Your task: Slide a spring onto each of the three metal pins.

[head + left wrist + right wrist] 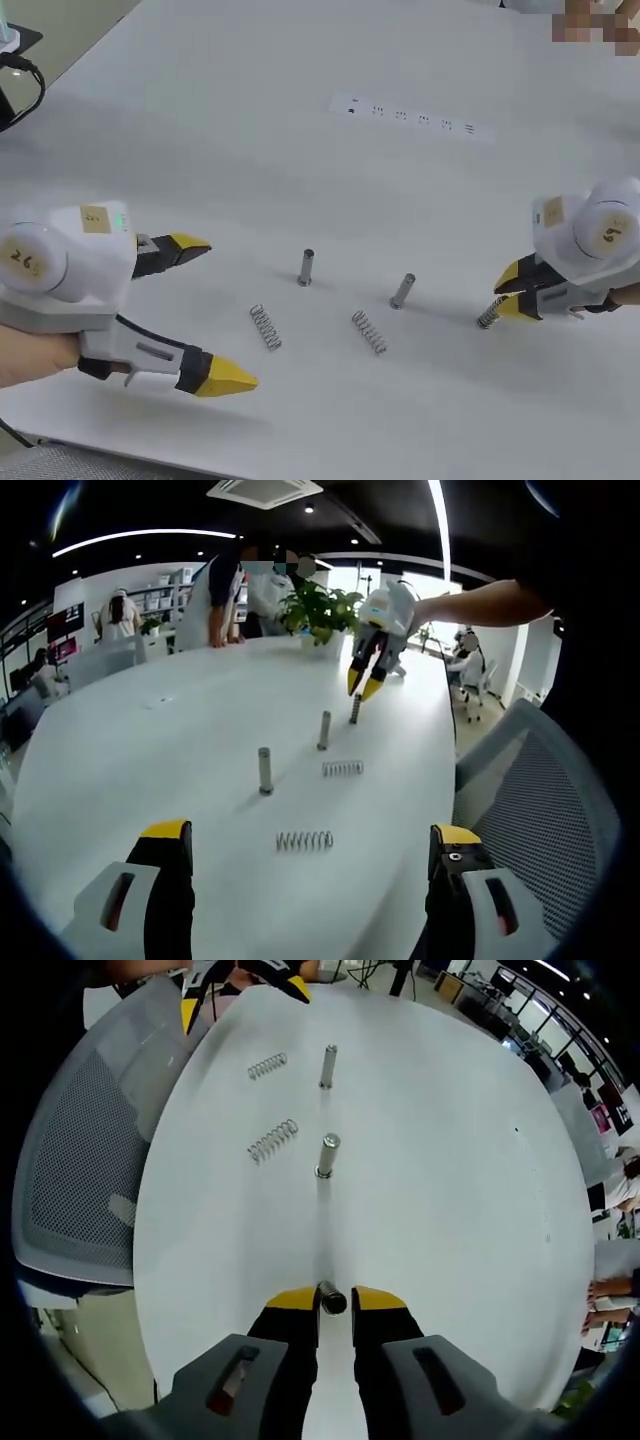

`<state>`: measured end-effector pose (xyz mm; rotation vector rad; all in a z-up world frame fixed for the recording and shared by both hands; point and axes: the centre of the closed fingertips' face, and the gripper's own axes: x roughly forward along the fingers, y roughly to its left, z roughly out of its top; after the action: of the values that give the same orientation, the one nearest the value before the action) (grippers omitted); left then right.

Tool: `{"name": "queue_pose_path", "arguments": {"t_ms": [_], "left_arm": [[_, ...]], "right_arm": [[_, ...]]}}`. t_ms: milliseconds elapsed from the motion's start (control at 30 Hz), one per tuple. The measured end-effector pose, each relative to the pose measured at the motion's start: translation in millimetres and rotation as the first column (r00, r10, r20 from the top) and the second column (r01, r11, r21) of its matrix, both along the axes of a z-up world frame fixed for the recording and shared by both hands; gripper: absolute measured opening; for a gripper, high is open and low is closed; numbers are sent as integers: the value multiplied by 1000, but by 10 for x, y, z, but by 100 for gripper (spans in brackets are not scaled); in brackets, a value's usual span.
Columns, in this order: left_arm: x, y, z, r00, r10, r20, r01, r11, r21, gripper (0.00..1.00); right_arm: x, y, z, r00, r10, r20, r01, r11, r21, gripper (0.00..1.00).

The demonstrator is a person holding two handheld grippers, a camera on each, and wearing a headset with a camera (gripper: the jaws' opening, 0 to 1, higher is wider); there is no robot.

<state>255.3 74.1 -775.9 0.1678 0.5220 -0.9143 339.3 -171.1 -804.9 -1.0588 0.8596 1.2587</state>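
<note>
Spring point(487, 315) clamped in right gripper point(503, 295); left gripper point(228, 312) gapes wide; 2 springs point(265, 327), 2 upright pins point(306, 267) on table point(300, 170), far from edges.

The desk point(300, 60) is plain white. The two pins point(306, 267) point(402, 290) are dull silver-grey, the loose springs point(265, 326) point(369, 331) and the third spring point(488, 315) shiny silver. The left gripper point(220, 310) and right gripper point(507, 291) have white shells, black jaws, yellow tips.

left pin point(306, 268), right pin point(402, 291) on table point(250, 160), left spring point(265, 327), middle spring point(368, 331) before them, third spring point(487, 316) rightmost
</note>
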Motion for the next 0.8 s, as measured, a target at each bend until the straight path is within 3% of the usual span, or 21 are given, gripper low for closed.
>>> {"name": "queue_pose_path", "arguments": {"t_ms": [400, 800], "left_arm": [[-40, 1, 0, 1000, 0, 1, 0, 1000, 9, 95], [-55, -9, 20, 1000, 3, 3, -3, 1000, 10, 96]], "right_arm": [[-55, -32, 5, 1000, -8, -19, 9, 1000, 27, 17], [-88, 18, 122, 998, -55, 6, 53, 992, 117, 22]]}}
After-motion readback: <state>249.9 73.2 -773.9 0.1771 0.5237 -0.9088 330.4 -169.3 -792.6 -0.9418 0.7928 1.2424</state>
